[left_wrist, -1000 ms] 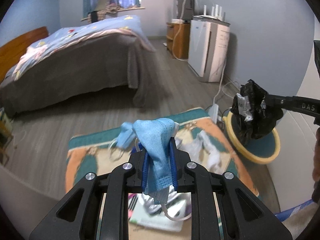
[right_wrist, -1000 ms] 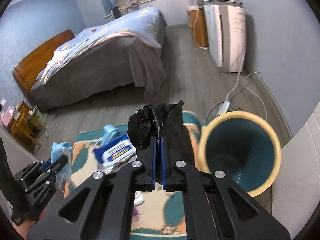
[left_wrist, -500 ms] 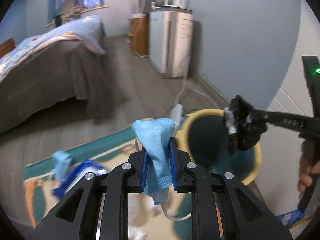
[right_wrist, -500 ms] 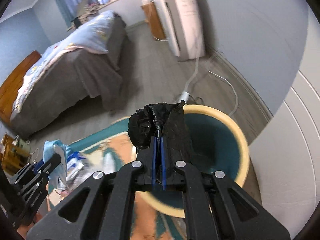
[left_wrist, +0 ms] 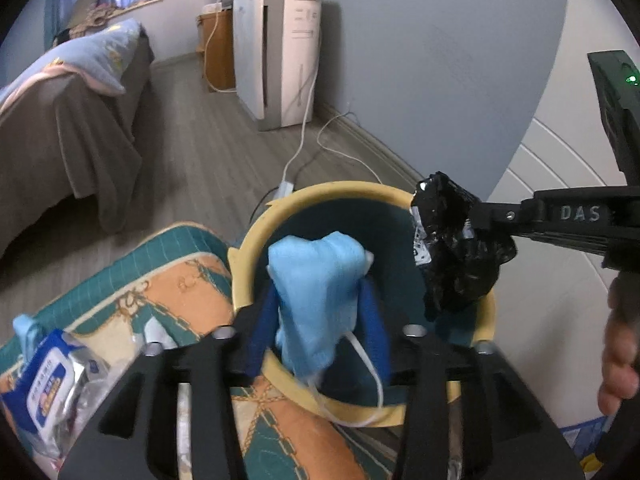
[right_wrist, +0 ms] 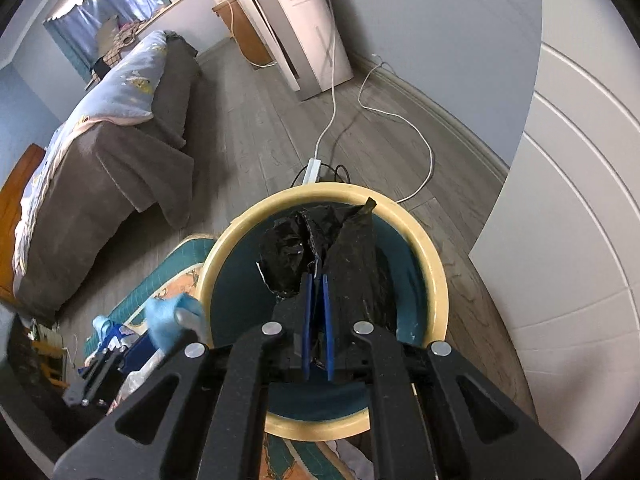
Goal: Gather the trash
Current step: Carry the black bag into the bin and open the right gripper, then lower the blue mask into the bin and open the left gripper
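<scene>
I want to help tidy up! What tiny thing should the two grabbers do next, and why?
Probably open the right gripper. Its fingers pinch the black wrapper right over the bin, so it should drop in. The left gripper has just been opening; its fingers stand apart from the blue mask, also above the bin.

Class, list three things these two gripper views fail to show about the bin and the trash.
- Bin floor: both views, hidden by the black wrapper and blue mask.
- Wipes pack print: left view, too small.
- Left hand-held gripper: right view, blurred.
</scene>
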`<move>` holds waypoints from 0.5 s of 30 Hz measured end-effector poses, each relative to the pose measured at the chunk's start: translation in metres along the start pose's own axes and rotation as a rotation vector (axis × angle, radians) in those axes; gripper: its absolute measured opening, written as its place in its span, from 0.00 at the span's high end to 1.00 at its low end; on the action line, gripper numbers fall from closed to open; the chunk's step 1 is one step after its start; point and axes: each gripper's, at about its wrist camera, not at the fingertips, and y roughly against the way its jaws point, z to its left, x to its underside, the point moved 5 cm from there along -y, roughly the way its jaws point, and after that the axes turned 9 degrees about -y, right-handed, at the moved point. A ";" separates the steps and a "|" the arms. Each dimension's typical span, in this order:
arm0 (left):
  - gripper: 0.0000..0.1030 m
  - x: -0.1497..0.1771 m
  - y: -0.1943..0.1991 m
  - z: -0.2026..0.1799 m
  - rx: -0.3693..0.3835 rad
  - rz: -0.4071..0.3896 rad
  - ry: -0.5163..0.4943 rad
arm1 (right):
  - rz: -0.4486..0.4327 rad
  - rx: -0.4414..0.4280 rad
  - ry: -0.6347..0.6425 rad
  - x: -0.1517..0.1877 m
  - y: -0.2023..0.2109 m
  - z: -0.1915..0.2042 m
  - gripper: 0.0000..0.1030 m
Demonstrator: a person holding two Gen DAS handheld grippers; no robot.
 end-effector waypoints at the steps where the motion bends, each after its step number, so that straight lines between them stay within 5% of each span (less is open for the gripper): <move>1: 0.46 0.000 -0.001 0.002 -0.001 0.000 0.001 | 0.002 0.004 0.002 0.000 0.000 0.000 0.89; 3: 0.27 0.001 0.004 0.008 -0.021 -0.008 0.005 | 0.000 0.003 0.000 -0.001 -0.001 0.001 0.79; 8: 0.09 -0.001 0.020 0.025 -0.052 -0.044 0.034 | -0.013 -0.003 -0.010 -0.001 0.004 0.003 0.57; 13: 0.07 0.002 0.051 0.049 -0.099 -0.068 0.053 | -0.038 -0.012 0.008 0.002 0.012 0.015 0.13; 15: 0.07 0.005 0.063 0.058 -0.135 -0.070 0.041 | -0.054 -0.008 0.019 0.002 0.016 0.022 0.07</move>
